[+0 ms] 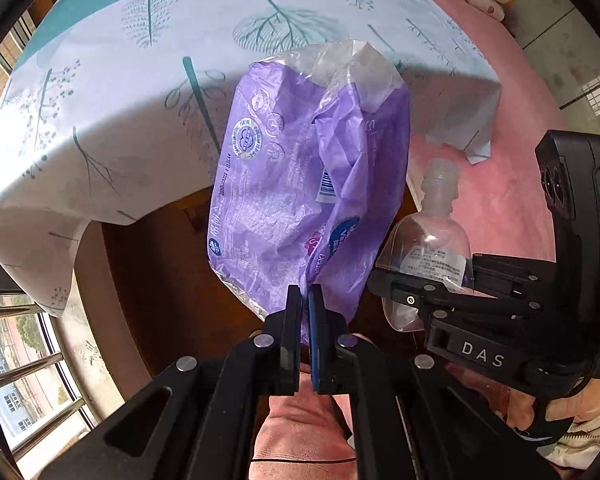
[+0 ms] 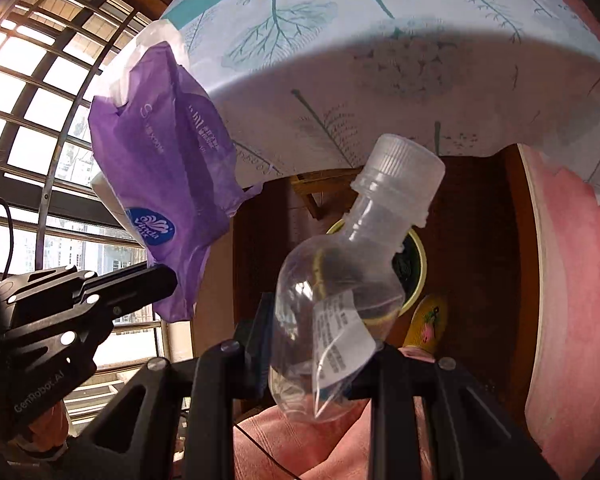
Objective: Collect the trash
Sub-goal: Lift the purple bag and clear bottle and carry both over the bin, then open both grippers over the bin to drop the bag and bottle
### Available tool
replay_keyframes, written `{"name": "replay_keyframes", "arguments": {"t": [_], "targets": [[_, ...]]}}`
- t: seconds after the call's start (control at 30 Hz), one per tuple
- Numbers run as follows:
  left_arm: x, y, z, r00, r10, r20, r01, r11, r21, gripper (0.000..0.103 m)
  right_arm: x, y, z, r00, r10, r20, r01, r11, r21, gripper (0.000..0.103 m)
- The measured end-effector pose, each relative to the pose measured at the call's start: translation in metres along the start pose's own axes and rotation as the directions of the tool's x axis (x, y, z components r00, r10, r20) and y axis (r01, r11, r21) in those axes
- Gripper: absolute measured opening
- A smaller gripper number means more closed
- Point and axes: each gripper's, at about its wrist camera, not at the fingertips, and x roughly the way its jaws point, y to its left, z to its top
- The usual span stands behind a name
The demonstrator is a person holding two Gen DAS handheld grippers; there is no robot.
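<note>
Crinkled glossy wrapper (image 1: 300, 184) — clear plastic bottle (image 2: 340, 300)

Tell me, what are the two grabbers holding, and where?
Left gripper pinches the purple wrapper by its bottom edge. Right gripper squeezes the clear bottle around its round body.

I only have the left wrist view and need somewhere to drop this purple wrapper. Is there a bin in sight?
Observer: Yes. The right wrist view shows a round bin with a yellow-green rim on the floor under the table, partly behind the clear plastic bottle.
Operator: Is it lined?
Observer: Its inside looks dark, perhaps a black liner. I cannot tell for sure.
Operator: Anything lying near it?
Observer: A yellow item, perhaps a slipper, lies on the floor right beside the rim.
</note>
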Motion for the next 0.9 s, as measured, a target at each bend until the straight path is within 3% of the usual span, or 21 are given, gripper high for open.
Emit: {"name": "replay_keyframes", "arguments": {"t": [0.33, 0.4, 0.47, 0.57, 0.63, 0.67, 0.9], "targets": [[0.151, 0.024, -0.009, 0.996, 0.066, -0.066, -0.071, 0.995, -0.075, 0.002, 0.133, -0.069, -0.006, 0.995, -0.027, -0.099, 0.034, 0.997, 0.063, 0.026], [0.176, 0.03, -0.009, 0.995, 0.073, -0.072, -0.08, 0.992, -0.094, 0.01, 0.158, -0.081, -0.005, 0.994, -0.035, -0.103, 0.042, 0.997, 0.063, 0.027], [0.197, 0.041, -0.009, 0.994, 0.071, -0.079, -0.082, 0.987, -0.141, 0.035, 0.179, -0.091, -0.002, 0.994, -0.049, -0.097, 0.055, 0.997, 0.06, 0.028], [0.216, 0.059, -0.014, 0.992, 0.097, -0.075, -0.11, 0.973, -0.204, 0.056, 0.201, -0.106, 0.006, 0.993, -0.077, -0.092, 0.085, 0.993, 0.085, 0.034], [0.222, 0.069, -0.012, 0.991, 0.111, -0.074, -0.126, 0.965, -0.23, 0.057, 0.208, -0.11, 0.01, 0.992, -0.09, -0.085, 0.098, 0.99, 0.097, 0.058], [0.227, 0.07, -0.012, 0.989, 0.123, -0.082, -0.14, 0.96, -0.241, 0.057, 0.21, -0.112, 0.012, 0.993, -0.087, -0.084, 0.095, 0.991, 0.095, 0.063], [0.225, 0.091, -0.006, 0.977, 0.186, -0.105, -0.209, 0.931, -0.299, 0.057, 0.208, -0.112, 0.015, 0.992, -0.1, -0.071, 0.107, 0.99, 0.097, 0.066]]}}
